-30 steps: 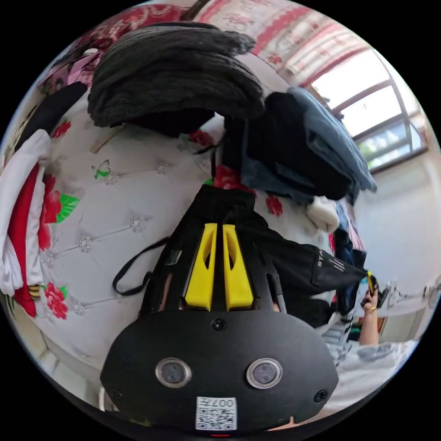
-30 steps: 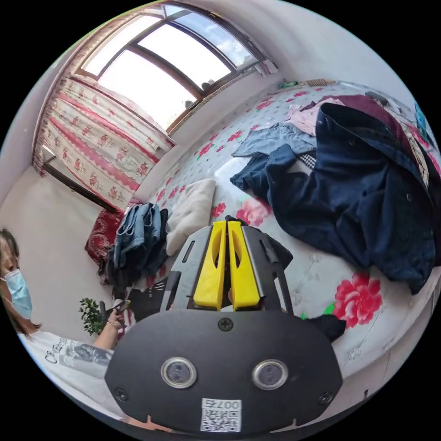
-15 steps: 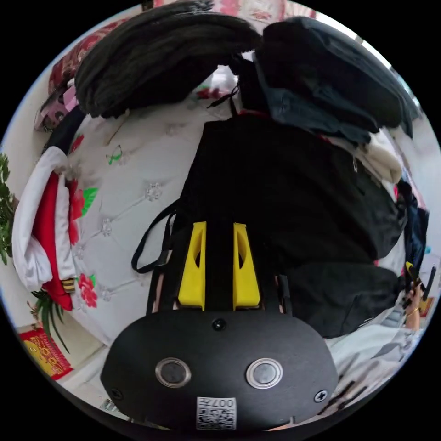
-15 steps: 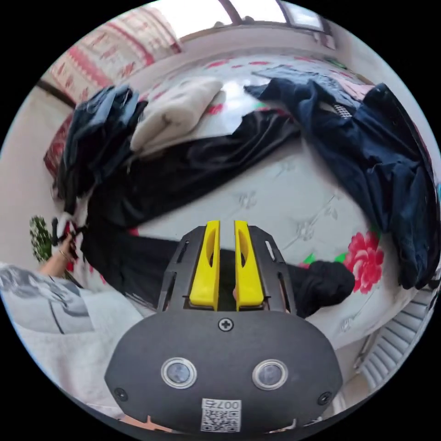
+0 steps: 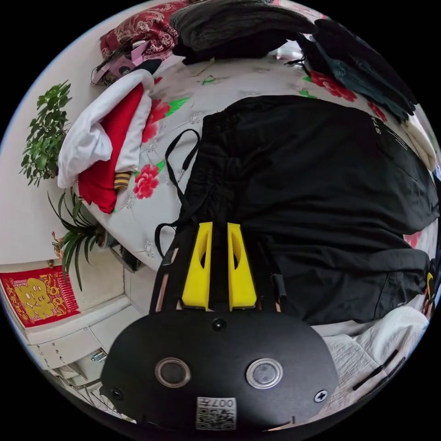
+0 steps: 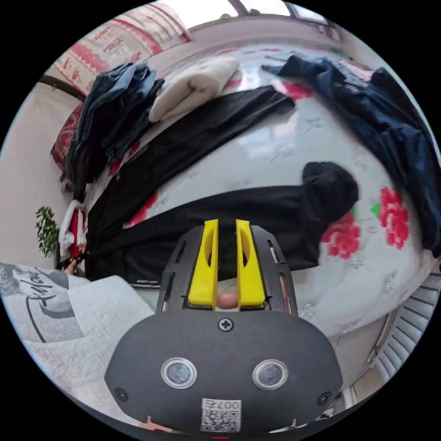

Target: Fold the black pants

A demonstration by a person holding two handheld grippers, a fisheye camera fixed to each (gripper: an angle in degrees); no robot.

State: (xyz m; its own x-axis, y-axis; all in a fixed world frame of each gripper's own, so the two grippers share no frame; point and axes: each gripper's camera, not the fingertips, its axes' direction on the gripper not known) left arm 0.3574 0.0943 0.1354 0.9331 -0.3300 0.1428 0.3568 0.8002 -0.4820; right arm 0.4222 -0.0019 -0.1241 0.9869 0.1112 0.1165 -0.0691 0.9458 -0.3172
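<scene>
**Pants laid out on the bed, no fold made yet**

The black pants [image 5: 312,183] lie spread on the bed [image 5: 239,82], waist end toward the bed's near edge by the plants, legs running away along the mattress. In the right gripper view the two legs [image 6: 206,124] are parted in a V: one runs up toward the cream garment [image 6: 193,87] near the far edge, the other lies along the near edge with its cuff end bunched in a lump [image 6: 330,183] beside a printed red flower.

My left tongs [image 5: 219,264] sit at the waistband corner, where the drawstring [image 5: 177,156] loops out onto the sheet. The yellow jaws stand narrow, with dark cloth running up between them. I judge they are pinching the waistband, though black on black makes the contact hard to confirm.

My right tongs [image 6: 226,262] are over the near leg, jaws a slit apart, with dark cloth between them toward the tips. Whether they grip the fabric or merely hover above it, I cannot tell.

Progress, as I judge it: the laying-out is largely done, since the garment is flat at the hips and free of the other heaps. Left to do: straighten the bunched cuff, bring one leg over the other, then fold lengthwise into a packet.

Nearby heaps: navy clothing [image 6: 390,119] toward the far corner, blue denim [image 6: 115,101] by the cream garment, a red and white bundle [image 5: 105,142] at the edge close to the waistband. All lie apart from the pants except the cream piece, which touches the far leg.
</scene>
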